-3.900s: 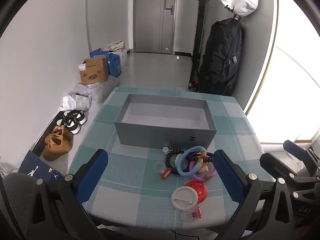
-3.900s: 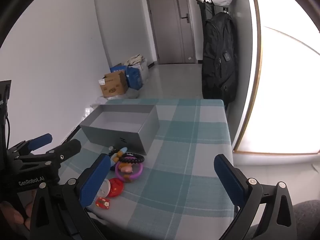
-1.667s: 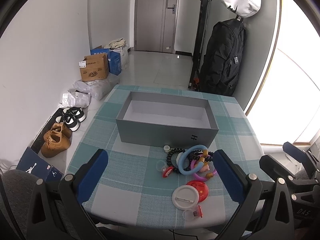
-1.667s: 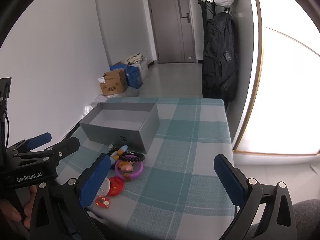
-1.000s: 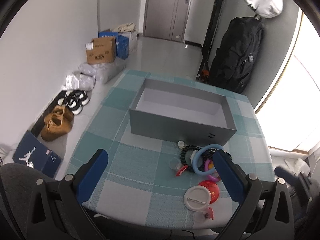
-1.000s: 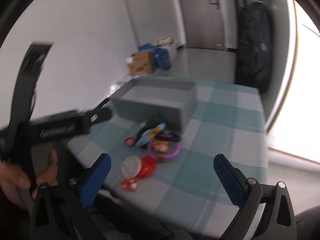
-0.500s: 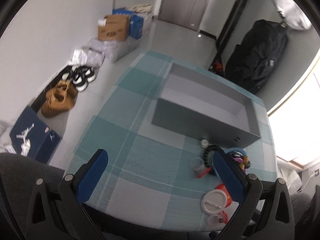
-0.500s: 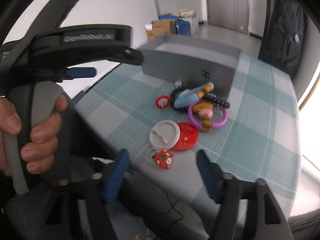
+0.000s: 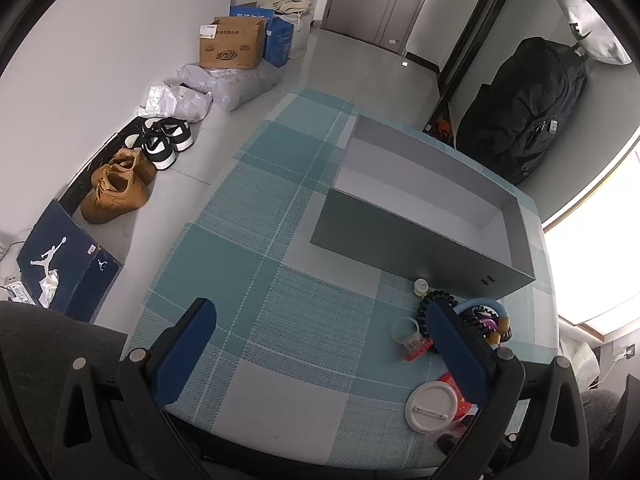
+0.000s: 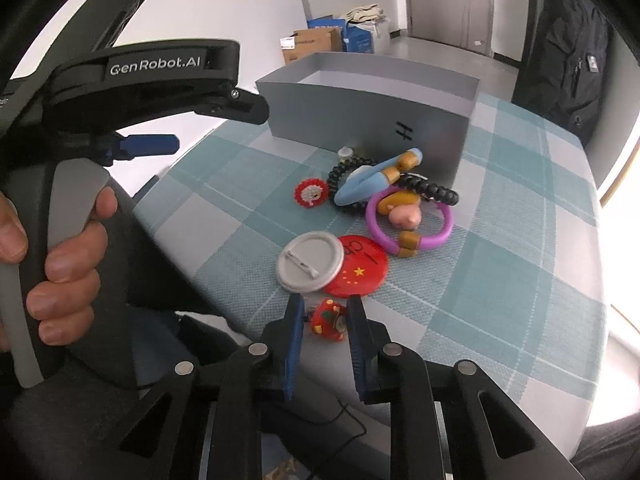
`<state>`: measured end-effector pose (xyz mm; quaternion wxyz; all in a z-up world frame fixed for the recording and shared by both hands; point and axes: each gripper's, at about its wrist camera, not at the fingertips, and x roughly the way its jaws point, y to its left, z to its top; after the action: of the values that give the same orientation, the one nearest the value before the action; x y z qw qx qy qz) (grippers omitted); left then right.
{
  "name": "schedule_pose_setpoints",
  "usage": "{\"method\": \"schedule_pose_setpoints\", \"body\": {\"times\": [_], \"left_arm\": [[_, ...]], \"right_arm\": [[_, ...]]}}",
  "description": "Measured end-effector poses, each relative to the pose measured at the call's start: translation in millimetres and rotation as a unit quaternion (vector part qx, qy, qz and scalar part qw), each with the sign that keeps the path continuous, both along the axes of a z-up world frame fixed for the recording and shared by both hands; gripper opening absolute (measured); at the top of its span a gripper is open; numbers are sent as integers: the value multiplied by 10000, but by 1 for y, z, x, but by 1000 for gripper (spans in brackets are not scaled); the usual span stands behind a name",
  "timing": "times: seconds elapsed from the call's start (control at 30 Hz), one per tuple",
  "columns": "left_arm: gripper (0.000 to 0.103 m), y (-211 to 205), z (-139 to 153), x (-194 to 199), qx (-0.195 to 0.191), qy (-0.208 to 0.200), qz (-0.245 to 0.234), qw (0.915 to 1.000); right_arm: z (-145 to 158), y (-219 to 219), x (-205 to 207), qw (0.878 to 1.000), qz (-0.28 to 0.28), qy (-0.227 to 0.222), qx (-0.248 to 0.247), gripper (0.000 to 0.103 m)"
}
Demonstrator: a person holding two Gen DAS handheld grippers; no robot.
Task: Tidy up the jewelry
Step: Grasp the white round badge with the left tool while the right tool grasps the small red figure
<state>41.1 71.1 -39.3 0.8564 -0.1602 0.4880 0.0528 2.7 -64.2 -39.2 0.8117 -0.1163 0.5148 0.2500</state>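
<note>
On the left wrist view, my left tool (image 9: 320,334) hangs high over the checked counter (image 9: 248,248), fingers wide apart and holding nothing. Against the picture half a second ago little has shifted here: the tilt is the same, and the grey box (image 9: 424,216) is empty, set toward the far right side. Its near wall has the jewelry heap (image 9: 476,316) just in front of it, partly hidden behind my right-hand finger. The white pin badge (image 9: 431,402) lies at the near edge, overlapping a red badge (image 9: 460,400).

On the right wrist view, the change is plain. A second ago the right tool (image 10: 323,322) stood wide apart and well above the counter; now it has dropped to the near edge and narrowed about the small red charm (image 10: 329,318). Both fingers sit just beside the charm; whether they already press it I cannot tell, as the contact is masked by the pads. Beyond lie the two badges, then the purple ring (image 10: 408,222), the blue bangle (image 10: 376,178) and the black coil bands (image 10: 430,190), all touching in one heap.

My judgement: sorting has begun with the nearest piece. Nothing is yet in the box, so the grip must be confirmed before lifting.
</note>
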Motion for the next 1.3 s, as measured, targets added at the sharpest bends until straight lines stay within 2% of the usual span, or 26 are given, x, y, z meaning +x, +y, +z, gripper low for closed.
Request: {"method": "schedule_pose_setpoints", "body": {"times": [0.33,0.57,0.7,0.77,0.83,0.9,0.97,1.1,1.23,1.3], "left_arm": [[102,2,-4,-3,-120,18,-115,9999],[102,-15,-10,-8,-340,131,-744,9966],[102,-27,-10,-12,-563,226,-1110,9920],[98,-35,-10,-14,-650,258,-1370,9881],[86,-42,-11,-16,-661,321,-1610,9842],[82,-50,-16,-18,-697,454,-1866,9789],[81,-54,-19,-20,-736,544,-1997,9756],[78,-58,-17,-24,-584,514,-2104,9745],[59,-62,-14,-28,-345,462,-2179,9743],[57,-66,-13,-30,-275,438,-2258,9728]], "right_arm": [[12,-16,7,9992,-334,-164,137,20],[23,-41,23,9945,-919,-320,399,20],[30,-52,32,9910,-1156,-490,468,20],[32,-58,35,9892,-1276,-463,558,20],[34,-64,39,9876,-1364,-457,623,20],[35,-68,41,9863,-1425,-468,686,20],[37,-72,42,9850,-1482,-500,735,20],[38,-74,42,9837,-1521,-504,811,20],[39,-74,40,9835,-1510,-523,848,20],[40,-75,39,9833,-1516,-522,865,20]]}}
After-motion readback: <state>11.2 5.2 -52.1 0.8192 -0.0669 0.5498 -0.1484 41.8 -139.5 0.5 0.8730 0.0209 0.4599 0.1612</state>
